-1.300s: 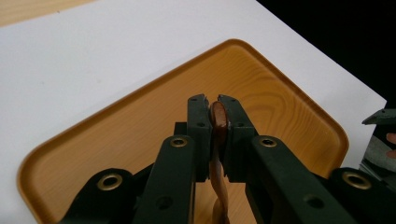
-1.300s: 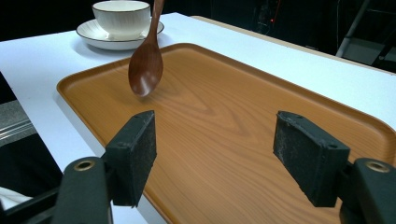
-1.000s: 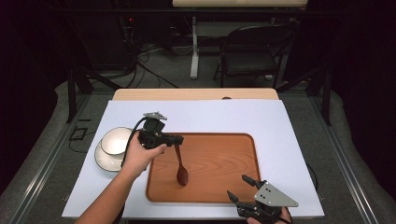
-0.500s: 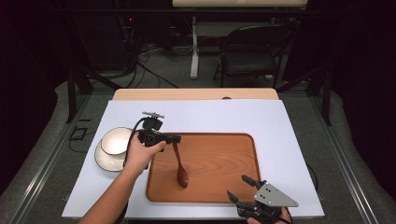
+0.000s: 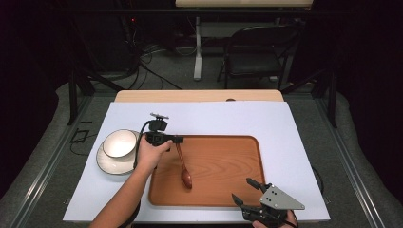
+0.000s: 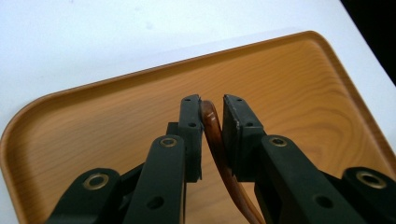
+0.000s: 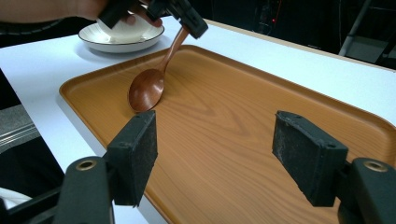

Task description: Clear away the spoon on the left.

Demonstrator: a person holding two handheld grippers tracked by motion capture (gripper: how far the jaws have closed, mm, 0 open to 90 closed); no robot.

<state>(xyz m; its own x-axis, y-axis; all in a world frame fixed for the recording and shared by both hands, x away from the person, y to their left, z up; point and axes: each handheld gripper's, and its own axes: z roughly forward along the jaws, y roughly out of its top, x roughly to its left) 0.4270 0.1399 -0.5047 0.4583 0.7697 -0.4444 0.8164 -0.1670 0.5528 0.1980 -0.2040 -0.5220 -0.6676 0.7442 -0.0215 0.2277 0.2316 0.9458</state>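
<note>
Judged the step in hand as laying the spoon point(image 5: 183, 167) down on the tray point(image 5: 228, 192). Found its bowl end already resting on the wood near the tray's left side, with the handle tilted up between the fingers of the left gripper point(image 5: 178, 139). Saw those fingers narrow but just lately opening, with a slim gap beside the handle and no firm pinch left.

To do it well: should have lowered the handle until it lay flat before parting further, then drawn straight back, so as not to flick or roll the spoon.

Noted the right gripper point(image 5: 242, 188) at the tray's near right corner, fingers wide, nothing between.

Saw nothing on the tray but the spoon. Saw the white bowl point(image 5: 119, 142), seemingly empty, on its saucer point(image 5: 108, 167), on the worktop point(image 5: 294, 142) just left of the tray.
</note>
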